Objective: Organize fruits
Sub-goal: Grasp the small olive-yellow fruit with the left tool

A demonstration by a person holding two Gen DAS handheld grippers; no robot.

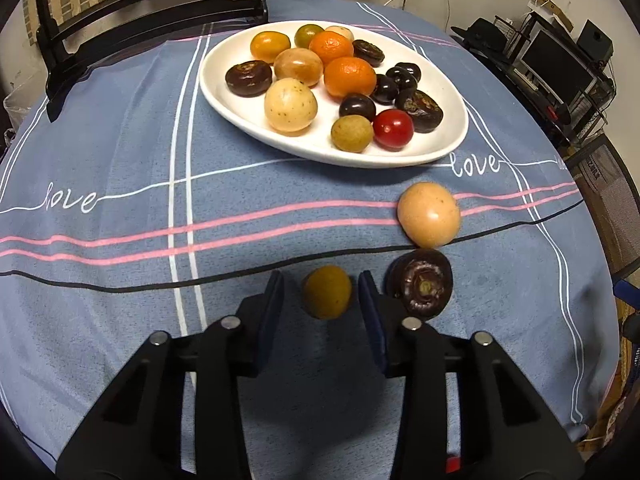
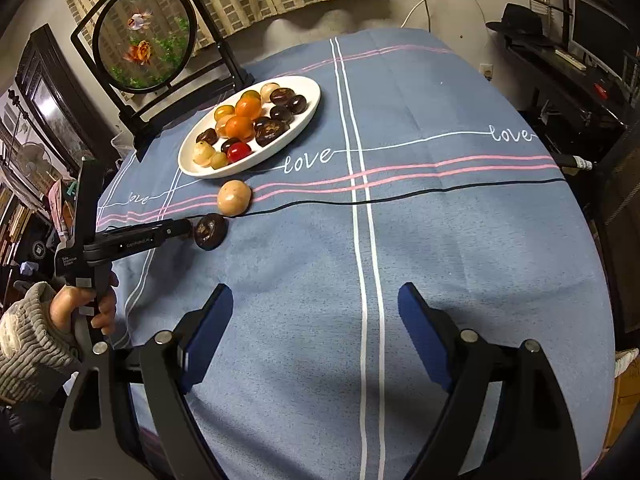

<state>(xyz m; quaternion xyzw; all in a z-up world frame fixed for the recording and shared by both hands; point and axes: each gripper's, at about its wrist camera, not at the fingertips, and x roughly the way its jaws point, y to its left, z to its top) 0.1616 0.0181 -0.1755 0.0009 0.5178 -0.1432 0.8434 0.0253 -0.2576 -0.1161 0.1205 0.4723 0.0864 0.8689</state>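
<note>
L gripper point(image 1: 322, 294) straddles small yellow-brown fruit point(image 1: 327, 292) on blue tablecloth point(image 1: 120, 152); right pad looks touching, left pad shows a gap, so not clamped yet. White plate point(image 1: 240, 110) lies straight ahead. R gripper point(image 2: 316, 320) wide apart, empty, farther off.

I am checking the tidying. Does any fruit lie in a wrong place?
Yes. Three fruits lie on the tablecloth, outside the white plate: a pale round fruit, a dark fruit and a small yellow fruit between the left gripper fingers.

Glossy white plate point(image 1: 240, 108), matt cloth tablecloth point(image 1: 120, 152)
</note>
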